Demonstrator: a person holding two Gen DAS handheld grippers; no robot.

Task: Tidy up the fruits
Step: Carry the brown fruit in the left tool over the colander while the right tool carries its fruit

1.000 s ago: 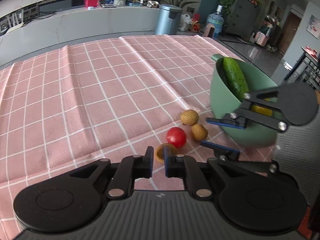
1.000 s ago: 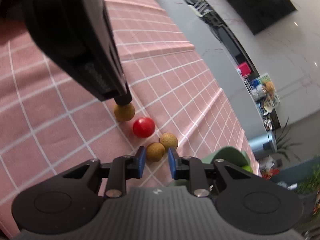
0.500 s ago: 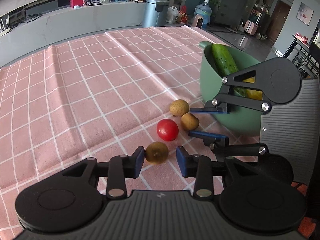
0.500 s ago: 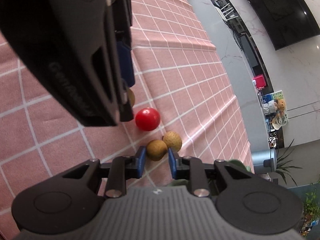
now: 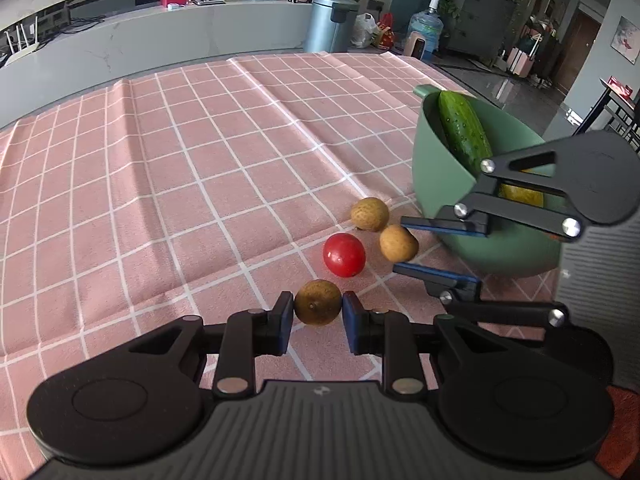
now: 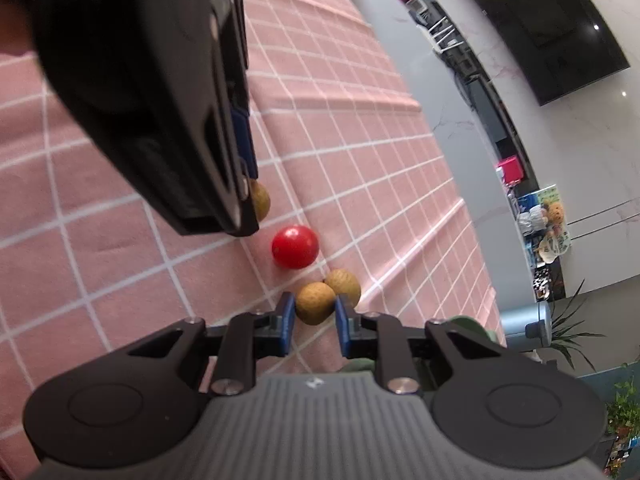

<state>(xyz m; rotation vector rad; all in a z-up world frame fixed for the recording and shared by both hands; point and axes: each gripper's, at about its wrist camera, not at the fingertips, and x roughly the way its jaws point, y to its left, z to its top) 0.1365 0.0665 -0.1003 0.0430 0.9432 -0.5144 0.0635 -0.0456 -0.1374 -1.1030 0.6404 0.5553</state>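
On the pink checked cloth (image 5: 200,184) lie three brown longans and a red cherry tomato (image 5: 344,255). My left gripper (image 5: 318,312) has its blue pads against the nearest longan (image 5: 318,303). My right gripper (image 6: 315,312) has its pads closed around a second longan (image 6: 314,302), also seen in the left wrist view (image 5: 398,243). The third longan (image 5: 369,214) lies just beyond it. A green bowl (image 5: 436,176) at the right holds a cucumber (image 5: 464,132) and a yellow fruit (image 5: 520,194).
The tomato also shows in the right wrist view (image 6: 295,247), between the two grippers. The left gripper's body (image 6: 140,80) fills the upper left of that view. A grey counter (image 5: 160,44) and a bin (image 5: 330,22) stand beyond the table's far edge.
My left gripper opened around the nearest longan, then closed its pads onto it. My right gripper stayed around its longan and drew its pads in against it.
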